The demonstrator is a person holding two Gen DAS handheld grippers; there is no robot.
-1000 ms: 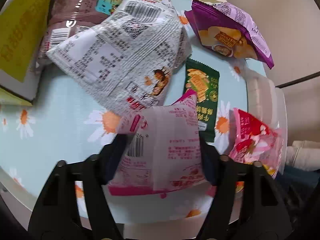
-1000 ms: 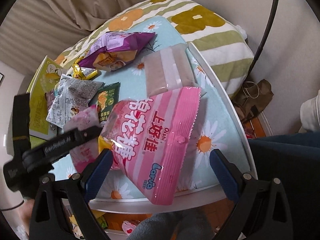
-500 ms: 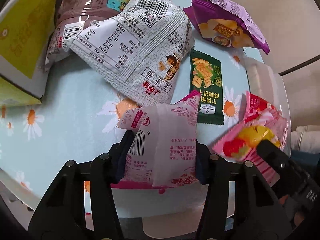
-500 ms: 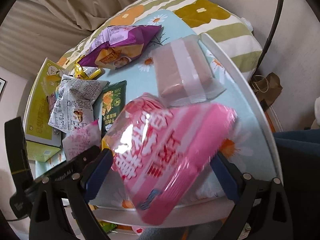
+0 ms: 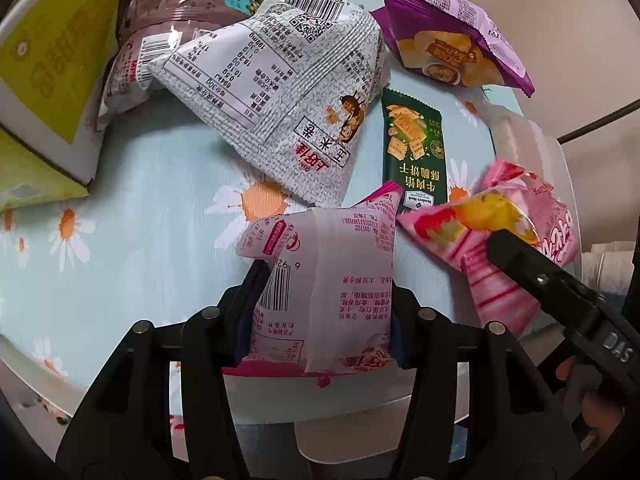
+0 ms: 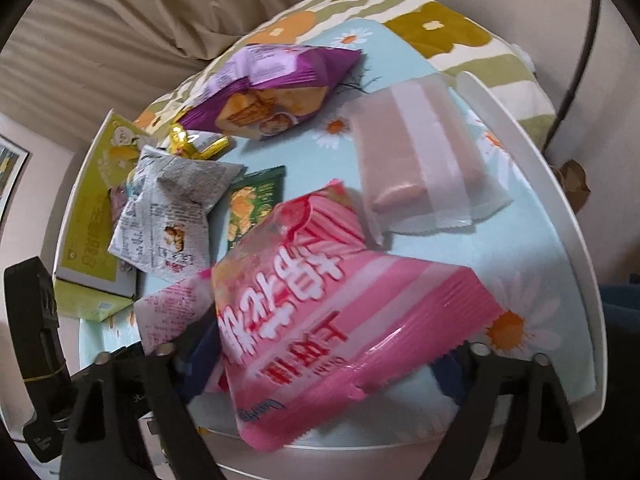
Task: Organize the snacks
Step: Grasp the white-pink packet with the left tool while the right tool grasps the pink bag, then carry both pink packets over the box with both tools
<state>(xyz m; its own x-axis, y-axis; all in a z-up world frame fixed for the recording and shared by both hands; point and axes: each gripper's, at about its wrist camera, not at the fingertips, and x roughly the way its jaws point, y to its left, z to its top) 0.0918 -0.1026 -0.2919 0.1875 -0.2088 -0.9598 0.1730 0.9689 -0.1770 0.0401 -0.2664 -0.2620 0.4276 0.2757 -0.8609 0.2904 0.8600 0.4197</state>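
My left gripper [image 5: 324,300] is shut on a small pink-and-white snack packet [image 5: 324,280], which it holds upright just above the daisy cloth; the packet [image 6: 172,308] also shows at the left of the right wrist view. A big pink striped marshmallow bag [image 6: 340,320] lies between the jaws of my right gripper [image 6: 324,364]. Those jaws are closing, and both pads press into its crumpled sides. In the left wrist view one black finger [image 5: 528,268] of the right gripper lies across that pink bag [image 5: 556,232].
On the light-blue daisy cloth [image 5: 140,200] lie a grey-white corn snack bag [image 5: 288,92], a green biscuit packet [image 5: 414,148], a purple chip bag [image 5: 448,44], a brown packet [image 5: 172,12] and a clear-wrapped pinkish block [image 6: 412,152]. A yellow-green box [image 5: 44,60] stands left. White tray rim [image 6: 560,220] on the right.
The left jaws have narrowed onto the small packet. The right jaws have closed in on the pink bag, which has tipped and crumpled. The right gripper's finger has come into the left wrist view.
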